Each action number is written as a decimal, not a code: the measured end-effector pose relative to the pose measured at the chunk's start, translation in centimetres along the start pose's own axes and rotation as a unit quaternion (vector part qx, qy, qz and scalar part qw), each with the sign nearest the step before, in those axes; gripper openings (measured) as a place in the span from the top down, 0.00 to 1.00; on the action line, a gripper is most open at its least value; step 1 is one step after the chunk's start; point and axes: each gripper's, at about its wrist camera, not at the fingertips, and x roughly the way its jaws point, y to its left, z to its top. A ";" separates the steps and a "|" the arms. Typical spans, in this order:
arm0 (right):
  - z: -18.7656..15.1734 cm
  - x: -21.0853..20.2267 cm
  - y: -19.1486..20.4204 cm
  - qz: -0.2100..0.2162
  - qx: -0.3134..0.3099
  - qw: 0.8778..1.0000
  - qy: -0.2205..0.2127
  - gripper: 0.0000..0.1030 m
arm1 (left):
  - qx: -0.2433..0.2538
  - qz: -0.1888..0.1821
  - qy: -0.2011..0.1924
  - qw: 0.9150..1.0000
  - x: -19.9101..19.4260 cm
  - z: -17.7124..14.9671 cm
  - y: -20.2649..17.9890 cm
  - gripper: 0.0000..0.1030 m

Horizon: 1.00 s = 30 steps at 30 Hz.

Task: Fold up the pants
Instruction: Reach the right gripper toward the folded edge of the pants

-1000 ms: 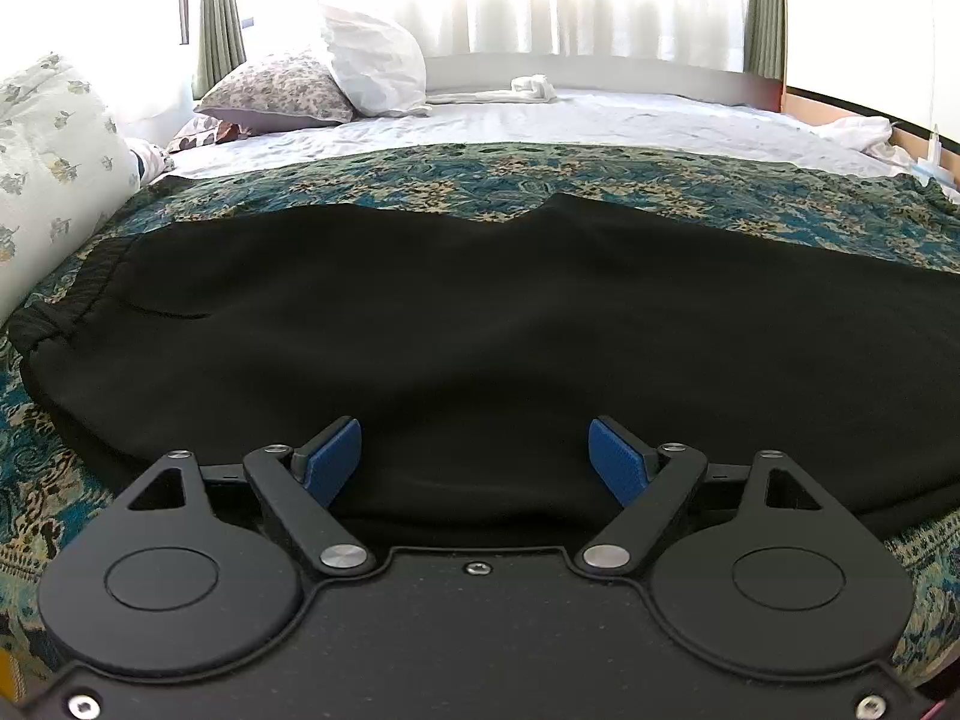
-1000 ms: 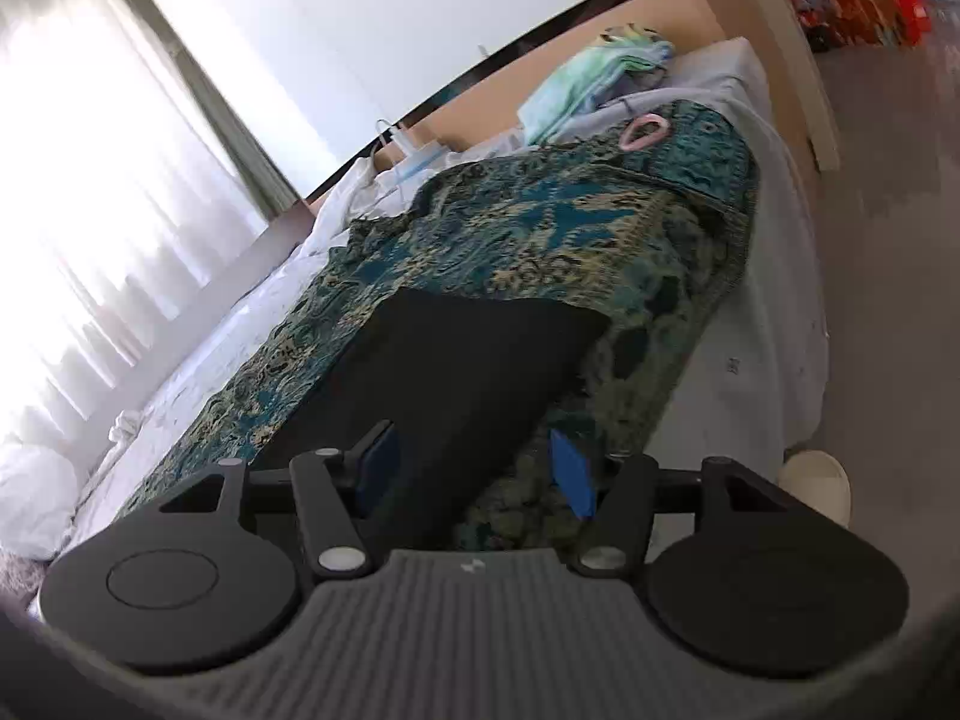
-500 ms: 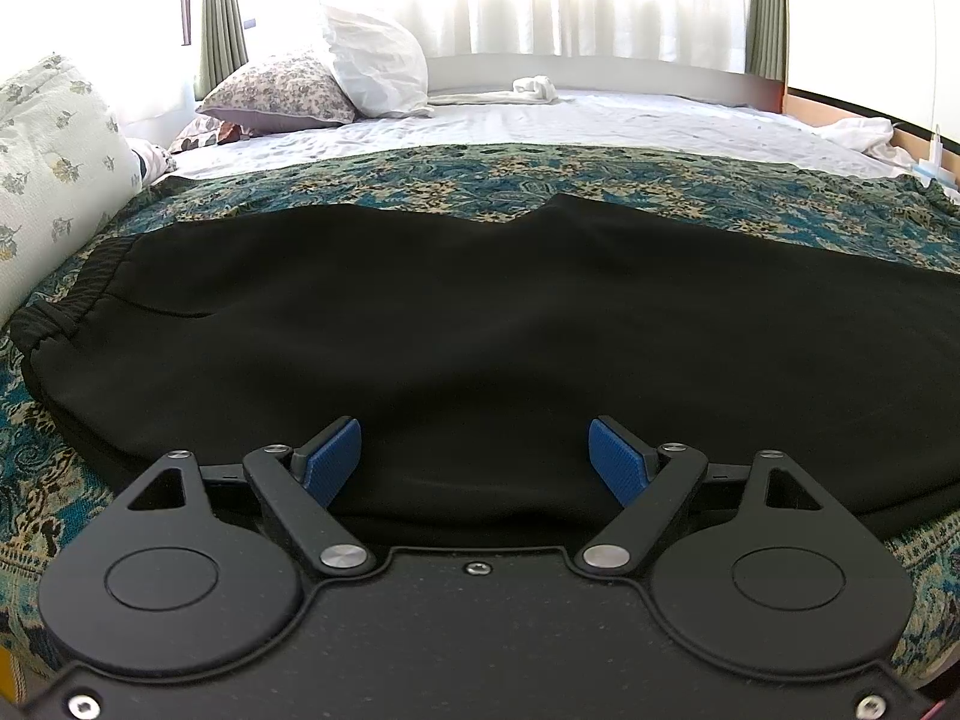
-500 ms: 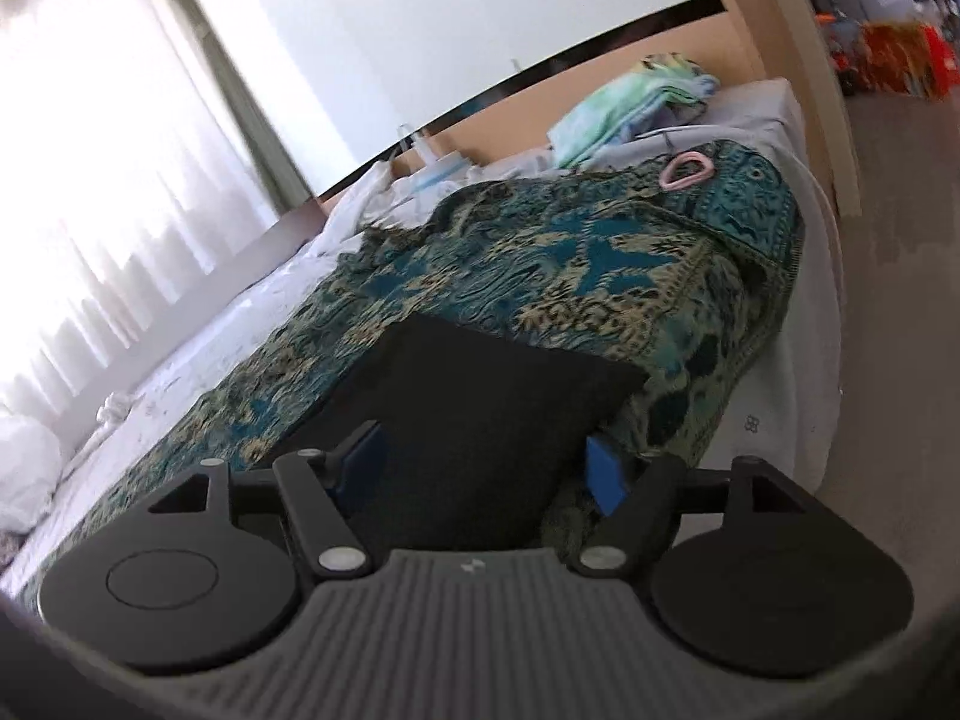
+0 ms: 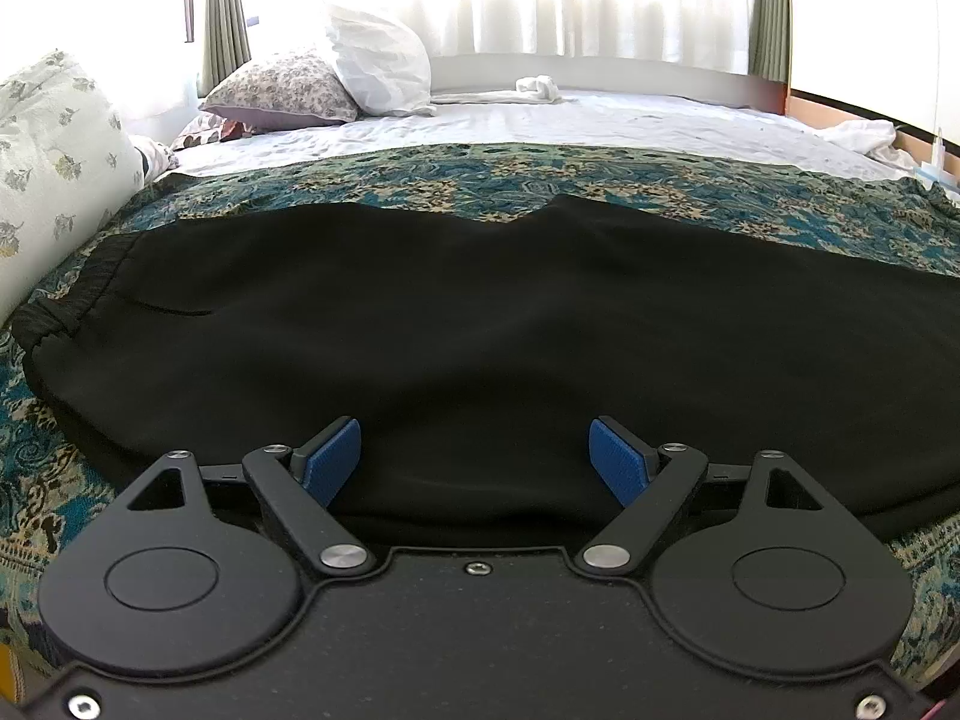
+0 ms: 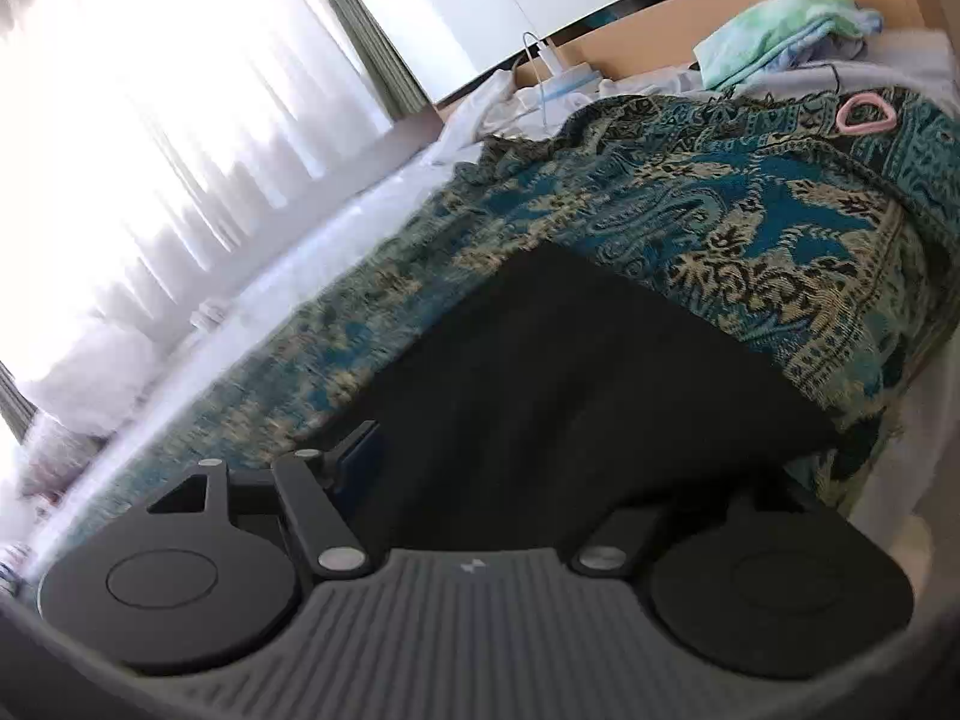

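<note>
Right wrist, right gripper point(image 6: 510, 468) pad hidden, pants point(image 6: 570, 372)

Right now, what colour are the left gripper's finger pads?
Blue pads, clearest in the left wrist view.

Pants point(image 5: 480, 324) on bedspread point(image 5: 600, 174); pillows point(image 5: 378, 60) behind, left.

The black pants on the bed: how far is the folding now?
Done: the black fabric pants lie flat on the patterned teal bedspread, apparently already folded leg over leg. In hand: both grippers, left and right, hover open-jawed over them, gripping nothing. Left: the crosswise folds.
</note>
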 end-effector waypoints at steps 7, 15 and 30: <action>2.6 1.3 -2.7 -0.061 0.110 0.992 0.004 0.91 | -0.003 -0.004 -0.005 1.000 -0.1 -0.3 0.1 0.19; 4.2 2.6 10.7 -0.118 -0.090 0.989 -0.021 0.94 | -0.010 -0.016 -0.022 1.000 -0.7 -1.2 0.8 0.19; -24.1 -3.7 35.1 0.078 -0.561 0.822 0.060 0.94 | -0.013 -0.048 -0.047 0.998 -1.6 -2.4 2.2 0.19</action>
